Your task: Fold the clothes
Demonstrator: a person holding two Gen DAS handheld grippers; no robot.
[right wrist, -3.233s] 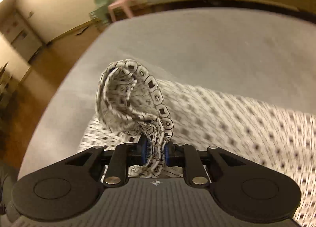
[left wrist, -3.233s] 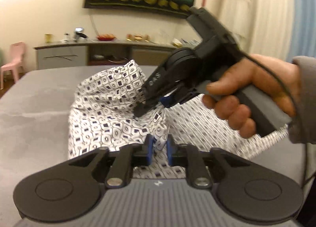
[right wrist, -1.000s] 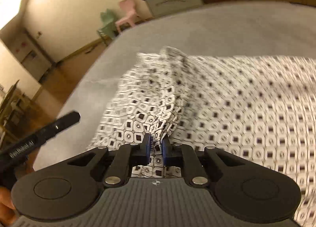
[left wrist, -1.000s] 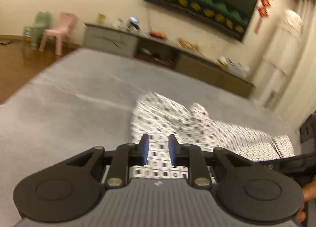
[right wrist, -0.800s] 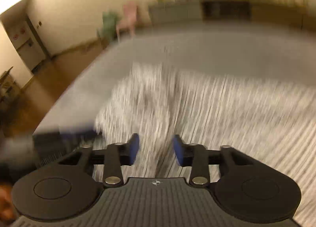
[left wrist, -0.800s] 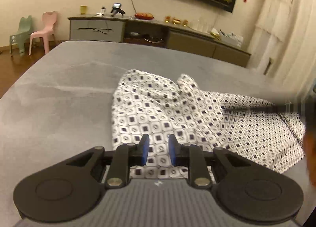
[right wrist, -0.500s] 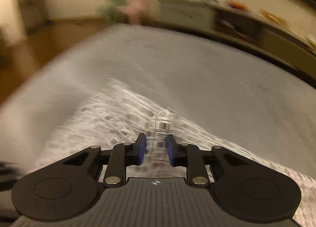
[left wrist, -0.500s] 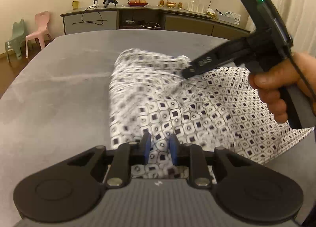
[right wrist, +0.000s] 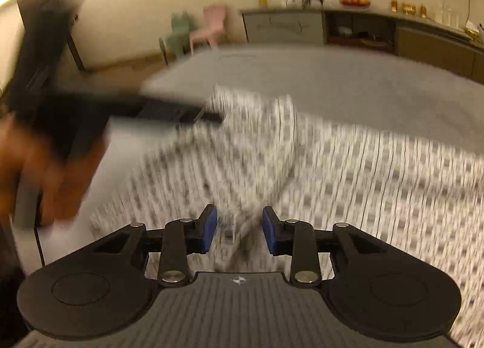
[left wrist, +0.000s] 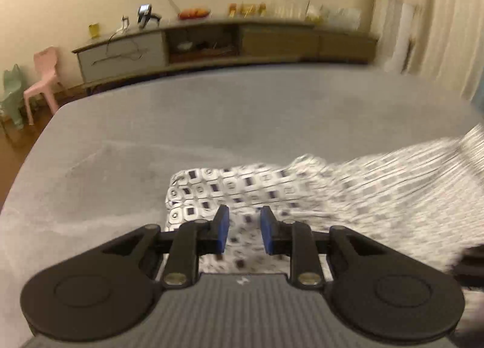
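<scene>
Surface: a wide grey bed (left wrist: 242,112) carried the work, its cover faintly creased toward the left edge.
Room: cream walls, a long low sideboard (left wrist: 224,42) against the far wall, wooden floor (left wrist: 12,148) at the left, pale curtains (left wrist: 429,15) at the right.
Chairs: two small ones, a pink chair (left wrist: 44,76) and a green chair (left wrist: 12,94) beside it.
Garment: one patterned garment (left wrist: 332,193), white with dark squares, lay on the bed near both grippers; its long axis ran from lower left up to the right in the left wrist view.
Left gripper (left wrist: 243,233): one; its jaws had just been opening a little and stood apart over the garment's left end, pads clear of the cloth.
Right gripper (right wrist: 239,228): one; its jaws had just been opening, a ridge of cloth between them, not pinched.
Blur: the right wrist view was smeared.
</scene>
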